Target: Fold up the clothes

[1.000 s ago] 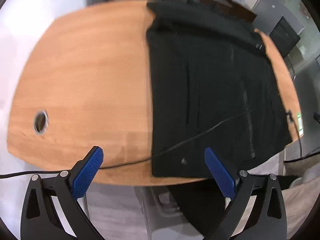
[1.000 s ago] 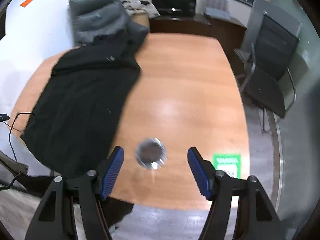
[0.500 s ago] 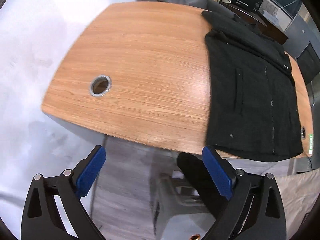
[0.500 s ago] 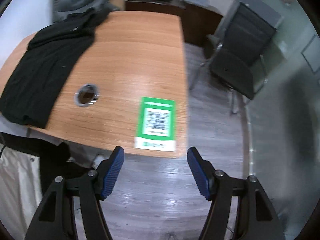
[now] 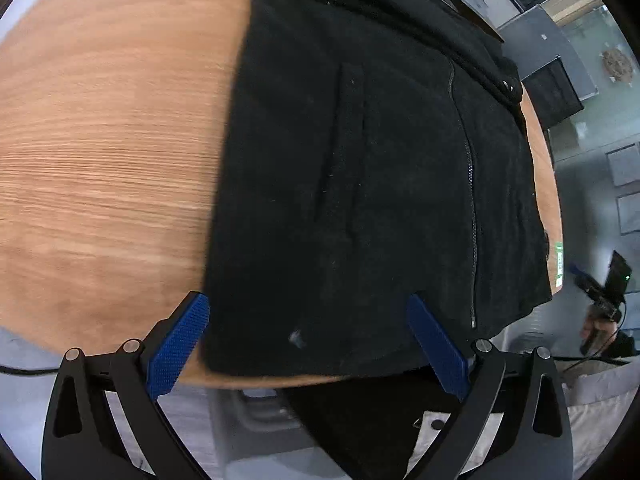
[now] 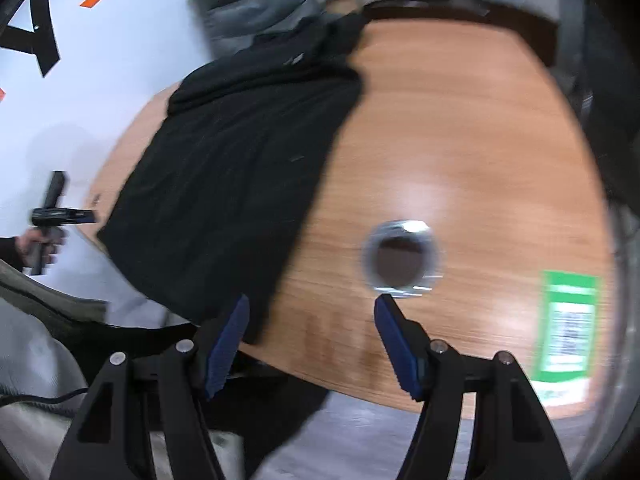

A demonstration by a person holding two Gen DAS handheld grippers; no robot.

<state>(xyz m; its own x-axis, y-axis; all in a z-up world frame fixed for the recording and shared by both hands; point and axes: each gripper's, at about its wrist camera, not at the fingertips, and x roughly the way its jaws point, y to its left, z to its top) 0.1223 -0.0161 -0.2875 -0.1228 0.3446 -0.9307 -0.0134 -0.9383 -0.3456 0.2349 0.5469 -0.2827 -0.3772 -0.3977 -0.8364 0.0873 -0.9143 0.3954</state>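
Note:
A black zip jacket [image 5: 360, 168] lies spread flat on the wooden table [image 5: 100, 160], its hem at the near edge. My left gripper [image 5: 307, 299] hangs open just above the hem's left corner, touching nothing. In the right wrist view the same jacket [image 6: 240, 160] covers the table's left part. My right gripper [image 6: 313, 300] is open over the near edge, its left pad [image 6: 228, 340] beside the jacket's right hem corner, with bare wood between the jaws. Neither gripper holds cloth.
A round cable hole [image 6: 402, 260] and a green QR sticker [image 6: 568, 320] sit on the bare wood [image 6: 460, 140] right of the jacket. A grey chair [image 6: 256, 12] stands behind the table. A hand [image 6: 40, 246] grips the other tool at the left.
Both views swung out over the floor half a second ago and have come back. Both grippers now sit lower and closer to the jacket's near hem. The jacket has not moved.

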